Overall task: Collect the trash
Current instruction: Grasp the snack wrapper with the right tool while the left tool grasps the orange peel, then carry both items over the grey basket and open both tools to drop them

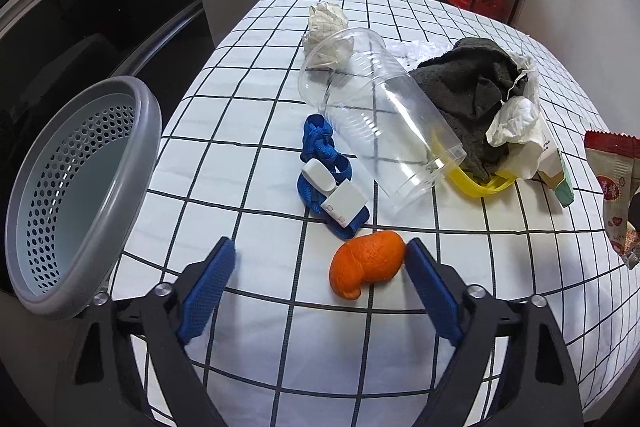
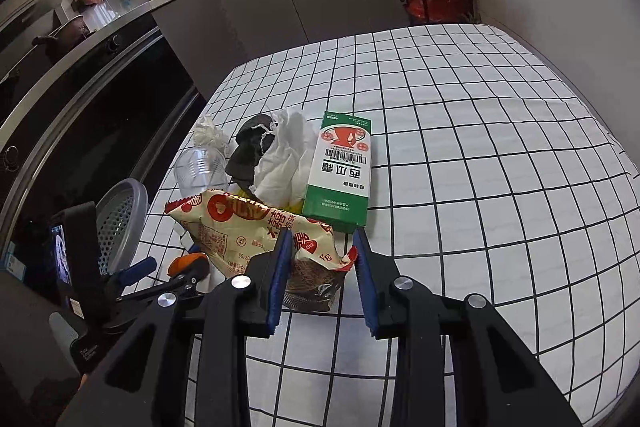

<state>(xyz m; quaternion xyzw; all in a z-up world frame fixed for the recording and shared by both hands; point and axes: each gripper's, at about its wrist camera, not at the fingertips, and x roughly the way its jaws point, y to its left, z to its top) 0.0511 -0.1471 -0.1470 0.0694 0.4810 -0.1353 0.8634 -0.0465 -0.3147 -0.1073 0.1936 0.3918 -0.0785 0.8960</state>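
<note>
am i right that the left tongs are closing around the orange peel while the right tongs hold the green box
Not quite. The right wrist view shows the right tongs gripping the red and cream snack wrapper; the green box lies untouched beyond it. The left tongs do flank the orange peel.

- My left tongs [image 1: 320, 255] point steeply down, blue pads spread wide; the right-hand pad [image 1: 430, 291] touches the orange peel [image 1: 366, 263], the left-hand pad stands clear of it.
- My right tongs [image 2: 322, 255] tilt down too, jaws narrow, pads pinching the snack wrapper [image 2: 256, 227] and holding it above the counter [image 2: 480, 187].
</note>
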